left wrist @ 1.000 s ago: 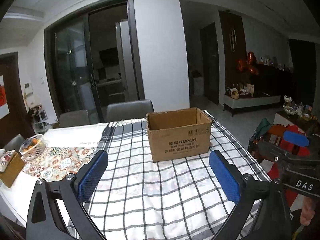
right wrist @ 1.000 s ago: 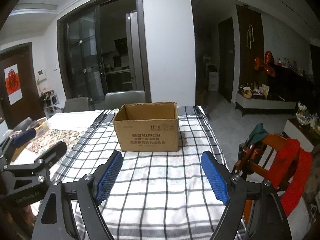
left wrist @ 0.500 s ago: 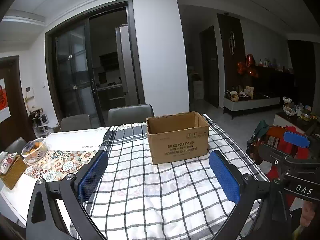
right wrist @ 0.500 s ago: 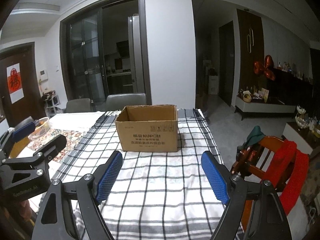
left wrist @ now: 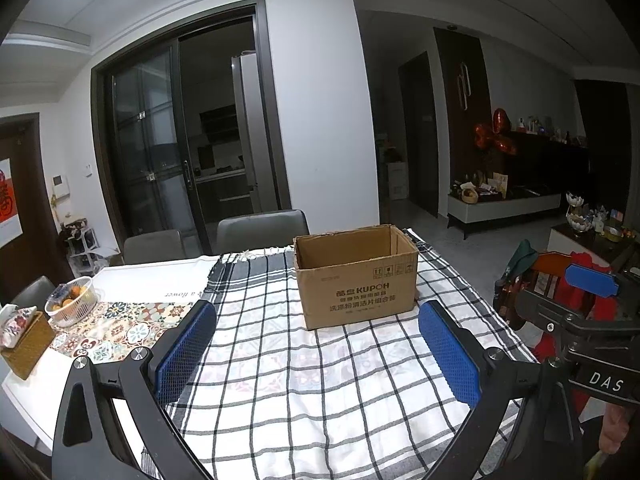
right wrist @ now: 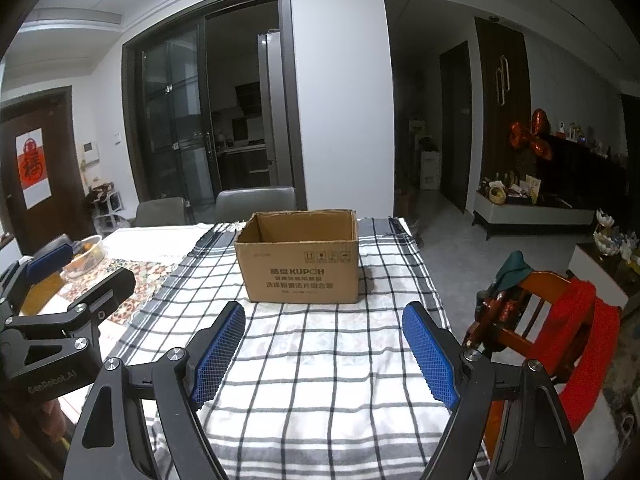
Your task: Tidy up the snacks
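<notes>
An open brown cardboard box (left wrist: 356,280) stands on the checked cloth at the table's far end; it also shows in the right wrist view (right wrist: 300,258). I see nothing inside it from here. No snacks are in view on the cloth. My left gripper (left wrist: 316,350) is open and empty, held above the cloth short of the box. My right gripper (right wrist: 324,354) is open and empty, also short of the box. Each gripper shows at the edge of the other's view.
A basket of fruit (left wrist: 72,300) and a wicker tissue box (left wrist: 24,340) sit on the patterned runner at the left. Grey chairs (left wrist: 260,228) stand behind the table. A wooden chair with red cloth (right wrist: 560,328) stands at the right.
Both grippers have tilted up and drawn back a little, so the box sits lower and smaller in view. Both stay open and empty.
</notes>
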`<state>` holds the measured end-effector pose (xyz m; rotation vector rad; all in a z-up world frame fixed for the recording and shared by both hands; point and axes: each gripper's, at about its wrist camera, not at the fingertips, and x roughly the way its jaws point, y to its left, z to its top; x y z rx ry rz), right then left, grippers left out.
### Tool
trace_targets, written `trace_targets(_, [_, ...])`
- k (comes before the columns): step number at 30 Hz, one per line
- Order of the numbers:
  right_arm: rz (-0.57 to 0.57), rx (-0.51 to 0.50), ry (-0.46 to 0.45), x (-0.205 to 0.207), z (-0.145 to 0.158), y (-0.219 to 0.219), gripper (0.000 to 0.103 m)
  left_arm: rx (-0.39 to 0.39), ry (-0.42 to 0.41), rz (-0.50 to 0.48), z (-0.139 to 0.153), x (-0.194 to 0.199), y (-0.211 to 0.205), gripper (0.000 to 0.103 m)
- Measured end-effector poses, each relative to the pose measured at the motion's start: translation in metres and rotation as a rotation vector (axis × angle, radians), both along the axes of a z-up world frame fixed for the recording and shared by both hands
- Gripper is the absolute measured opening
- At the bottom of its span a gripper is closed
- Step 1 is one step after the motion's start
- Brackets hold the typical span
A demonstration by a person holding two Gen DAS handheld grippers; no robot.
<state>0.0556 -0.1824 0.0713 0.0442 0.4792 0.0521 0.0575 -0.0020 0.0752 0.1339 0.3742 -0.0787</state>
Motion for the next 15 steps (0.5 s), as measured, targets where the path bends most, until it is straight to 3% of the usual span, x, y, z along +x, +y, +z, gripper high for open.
trace_targets(15, [0.005,-0.001,0.009,-0.0004,-0.0021,0.0003,0.081,-0.016,0.011,0.002,-0.0013,-0.0004,-0.0003,0.103])
